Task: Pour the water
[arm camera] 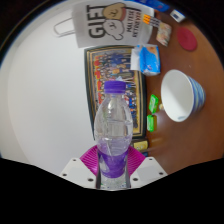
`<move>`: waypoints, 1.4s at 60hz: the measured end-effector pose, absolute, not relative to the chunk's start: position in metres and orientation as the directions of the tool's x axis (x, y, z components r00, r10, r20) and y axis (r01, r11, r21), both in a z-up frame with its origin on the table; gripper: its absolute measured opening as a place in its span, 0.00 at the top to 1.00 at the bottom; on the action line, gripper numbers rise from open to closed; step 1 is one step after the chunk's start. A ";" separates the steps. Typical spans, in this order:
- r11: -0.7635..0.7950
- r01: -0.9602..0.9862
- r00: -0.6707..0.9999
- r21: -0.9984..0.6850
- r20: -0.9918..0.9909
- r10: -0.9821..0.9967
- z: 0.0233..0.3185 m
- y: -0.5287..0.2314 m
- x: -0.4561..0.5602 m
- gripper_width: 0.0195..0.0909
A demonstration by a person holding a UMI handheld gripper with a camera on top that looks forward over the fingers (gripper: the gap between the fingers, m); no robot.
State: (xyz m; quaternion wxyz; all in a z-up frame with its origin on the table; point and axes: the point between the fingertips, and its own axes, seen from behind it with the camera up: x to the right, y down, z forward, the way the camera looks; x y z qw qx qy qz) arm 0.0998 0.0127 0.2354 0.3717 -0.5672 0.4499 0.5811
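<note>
— Where are we with the pour, reading from the left across?

— Leftmost is bare white surface point(45, 100); beyond it, at the back, stands a white sign point(95, 20) with "GIFT" printed on it; nothing there matters to the task.

— And the middle?

— The bottle point(113, 130) stands upright between the jaws; purple cap on, clear plastic, water visible inside; the gripper point(113, 160) is clenched on the bottle's lower body, both pink pads point(93, 160) pressing its sides; so I judge the grasp done.

— Anything poured?

— Not that I can see; the bottle is vertical and capped, so the cap may need dealing with first, though I cannot tell whether it is loose or sealed.

— To the right?

— A colourful flat box point(120, 72) lies behind the bottle; further right sits a white bowl point(180, 95) with a blue outside, near but apart from the bottle; it looks empty, and I take it for the likely target; carrying across, tilting and pouring all remain.
</note>
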 end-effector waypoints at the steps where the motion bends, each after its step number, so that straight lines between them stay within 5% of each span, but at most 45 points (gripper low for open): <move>1: -0.324 -0.944 -0.033 0.053 -0.997 -0.069 0.239 0.012 0.103 0.81; 15: -0.227 -0.721 0.659 -0.655 -0.749 0.071 0.295 0.015 0.177 0.81; 27: -0.101 -0.349 0.937 -0.932 -0.349 -0.014 0.298 0.019 0.279 0.81; 39: -0.169 -0.073 0.991 -0.983 -0.053 -0.121 0.221 0.022 0.366 0.81; 64: -0.319 -0.036 0.991 -0.947 0.007 -0.132 0.082 0.016 0.405 0.80; 73: -0.272 -0.031 0.990 -0.962 0.008 -0.139 0.086 0.014 0.405 0.78; 84: -0.303 -0.033 0.990 -0.952 0.011 -0.143 0.084 0.013 0.406 0.58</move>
